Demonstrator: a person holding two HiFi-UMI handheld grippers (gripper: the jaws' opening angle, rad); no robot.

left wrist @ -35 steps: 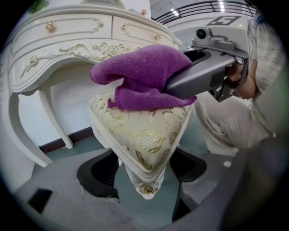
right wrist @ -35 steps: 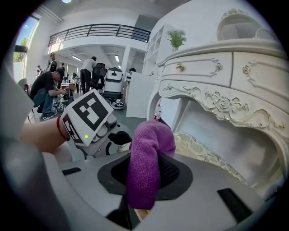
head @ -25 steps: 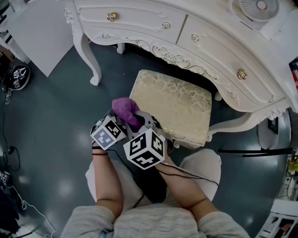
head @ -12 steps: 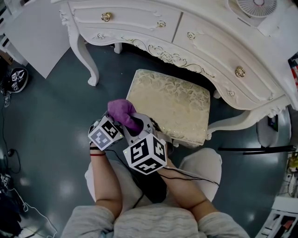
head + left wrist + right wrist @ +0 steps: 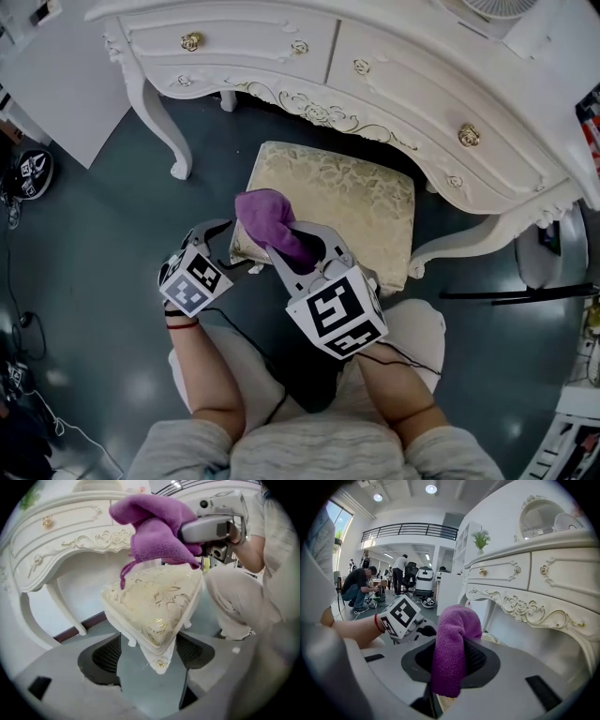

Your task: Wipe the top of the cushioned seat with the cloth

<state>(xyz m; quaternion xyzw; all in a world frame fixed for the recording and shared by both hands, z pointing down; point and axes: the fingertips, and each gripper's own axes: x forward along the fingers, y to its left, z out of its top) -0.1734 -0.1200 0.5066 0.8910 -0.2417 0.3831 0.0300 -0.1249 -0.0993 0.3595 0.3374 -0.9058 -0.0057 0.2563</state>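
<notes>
Head view: the right gripper (image 5: 298, 251) is clamped on the purple cloth (image 5: 267, 220) and holds it over the near left corner of the cushioned seat (image 5: 352, 202). The left gripper (image 5: 221, 246) sits just beside that same corner, low and to the left, with its jaws spread. The gold-patterned seat stands on the grey floor (image 5: 103, 253), partly tucked under the white dressing table (image 5: 403, 89). The table's drawers (image 5: 234, 42) are shut, so their contents are hidden.

Left gripper view: the jaws stand wide apart and grip nothing. The seat's corner shows in the gap between them, and the pads do not press on it. Above the cushion, the cloth hangs bunched from the right gripper's jaws. Its lower edge is at or just over the fabric, and whether it touches cannot be told. The person's trouser leg (image 5: 239, 597) is at the right.

Right gripper view: the jaws are closed on the cloth, which stands up between the pads in a rounded fold. The left gripper's marker cube (image 5: 400, 616) and the person's forearm (image 5: 356, 630) lie to the left. The dressing table fills the right side, a potted plant (image 5: 481, 539) rises behind it, and people (image 5: 358, 587) work in the hall beyond.
</notes>
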